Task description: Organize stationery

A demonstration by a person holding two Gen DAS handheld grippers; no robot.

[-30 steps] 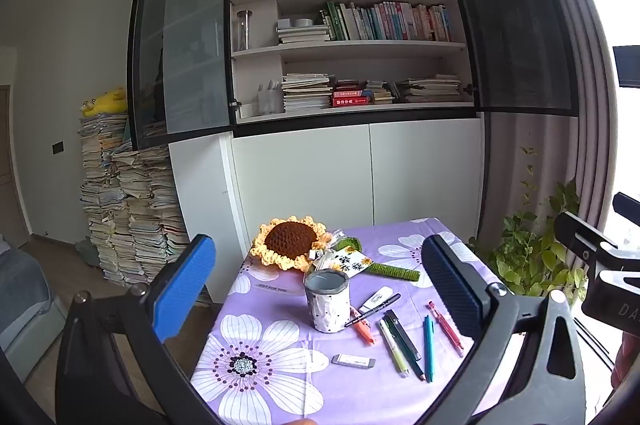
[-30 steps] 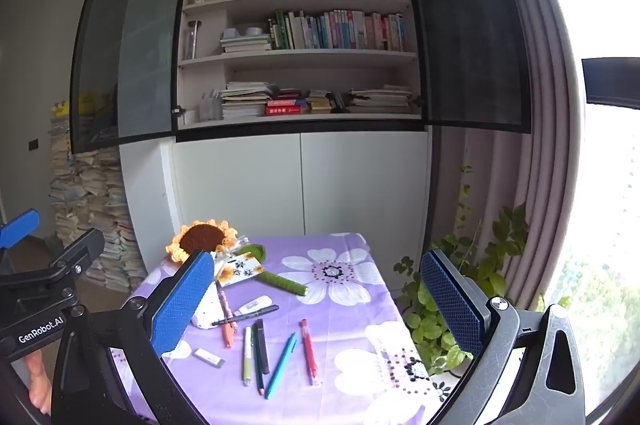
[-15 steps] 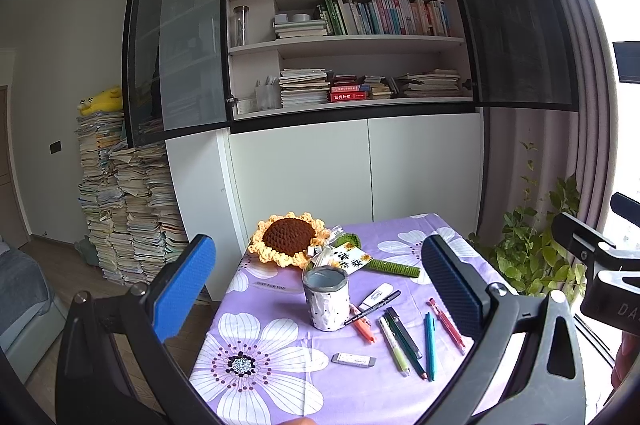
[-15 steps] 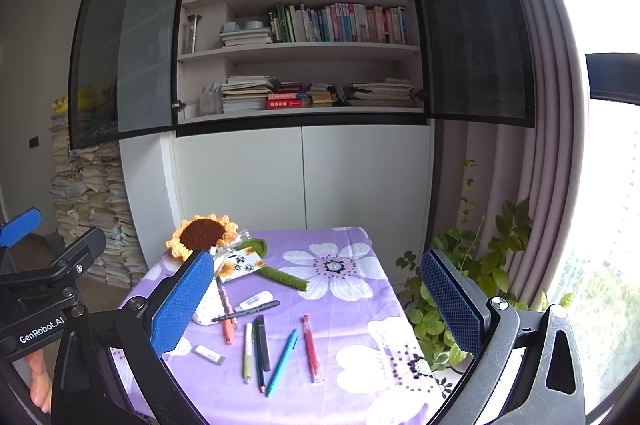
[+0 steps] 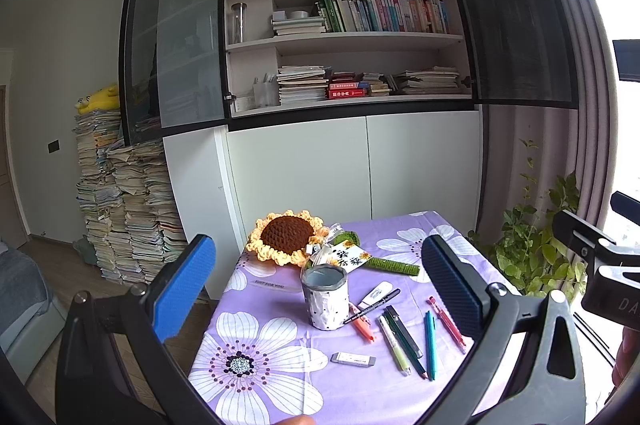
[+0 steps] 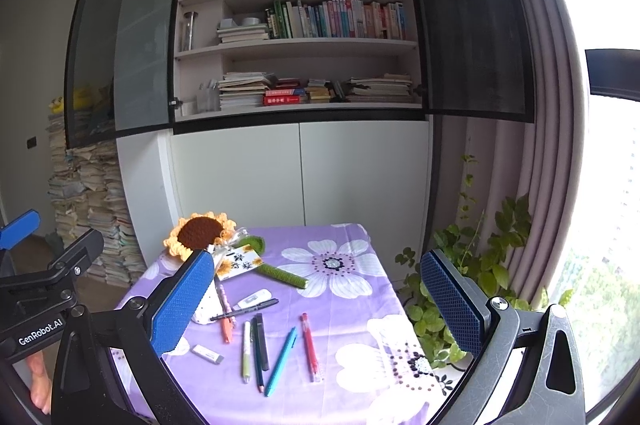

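Both views have tilted down slightly. The left gripper (image 5: 320, 289) and right gripper (image 6: 318, 299) gape wide, empty. Pens (image 6: 256, 345) lie ahead of them beside the pen cup (image 5: 325, 299).

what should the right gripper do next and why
Probably lower the open right gripper toward the red pen, the loose pen nearest its side. Nothing is held, and the white dotted pen cup looks empty.

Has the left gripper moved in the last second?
Yes. In the left wrist view the bookshelf and pen cup have slid down the frame, so the left gripper has tilted or lifted slightly upward.
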